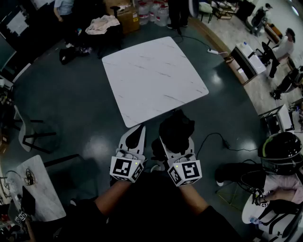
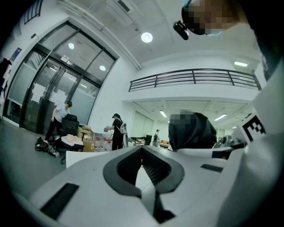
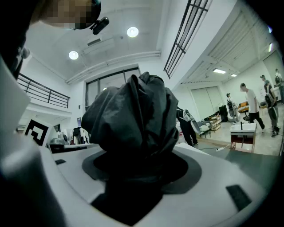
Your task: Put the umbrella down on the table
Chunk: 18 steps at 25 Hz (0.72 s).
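Observation:
A black folded umbrella (image 1: 176, 128) sticks out of my right gripper (image 1: 177, 142), whose jaws stand wide and are shut on it. In the right gripper view the crumpled umbrella (image 3: 133, 119) fills the space between the jaws and hides the pads of the right gripper (image 3: 133, 173). Both grippers hover level just short of the near corner of the white marble table (image 1: 151, 75). My left gripper (image 1: 138, 130) is beside the right one, its jaws together and holding nothing. From the left gripper (image 2: 142, 155), the umbrella (image 2: 191, 133) shows to the right.
A dark green floor surrounds the table. A black cable (image 1: 213, 137) runs across the floor at the right, near a seated person (image 1: 279, 182). A chair (image 1: 33, 134) and a small table (image 1: 40, 189) stand at the left. Boxes and water bottles (image 1: 151, 12) sit beyond the table.

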Tool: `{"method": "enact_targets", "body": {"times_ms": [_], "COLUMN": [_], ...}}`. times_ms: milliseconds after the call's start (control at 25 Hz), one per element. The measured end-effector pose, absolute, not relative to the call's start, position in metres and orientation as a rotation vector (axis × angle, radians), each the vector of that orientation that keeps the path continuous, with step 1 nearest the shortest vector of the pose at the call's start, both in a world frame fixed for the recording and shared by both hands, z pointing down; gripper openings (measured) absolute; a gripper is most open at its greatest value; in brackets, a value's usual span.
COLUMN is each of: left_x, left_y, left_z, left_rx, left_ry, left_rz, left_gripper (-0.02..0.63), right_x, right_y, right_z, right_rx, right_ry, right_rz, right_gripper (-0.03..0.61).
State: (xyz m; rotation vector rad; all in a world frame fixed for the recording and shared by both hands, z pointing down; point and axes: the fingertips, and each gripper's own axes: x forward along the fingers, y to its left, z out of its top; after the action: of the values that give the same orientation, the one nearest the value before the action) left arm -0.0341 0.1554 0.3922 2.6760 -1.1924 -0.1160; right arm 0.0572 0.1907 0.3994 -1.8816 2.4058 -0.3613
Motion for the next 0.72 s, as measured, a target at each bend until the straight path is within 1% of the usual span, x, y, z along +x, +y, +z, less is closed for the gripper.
{"method": "enact_targets", "body": {"times_ms": [280,520,720], "left_x": [-0.110,-0.145,-0.171], "left_y": [0.216,0.273,0.300], "left_z": [0.415,0.408,0.402], "left_rx": [2.732,2.790,2.843], "left_ry": [-1.126,-0.941,-0.846], "left_rz": [-0.113,-0.126,-0.104], "left_gripper": [0.008,0.008,0.008], "right_x": [0.016,-0.029,-0.077], "right_y": [0.260,0.313,0.338], "right_z": [0.416,0.414,0.414], "right_rx": [-1.952,-2.054,-2.073], "right_ry": [2.278,2.133,2.103], "right_rz": [-0.416,-0.375,-0.373], "right_gripper": [0.307,0.307,0.308]}}
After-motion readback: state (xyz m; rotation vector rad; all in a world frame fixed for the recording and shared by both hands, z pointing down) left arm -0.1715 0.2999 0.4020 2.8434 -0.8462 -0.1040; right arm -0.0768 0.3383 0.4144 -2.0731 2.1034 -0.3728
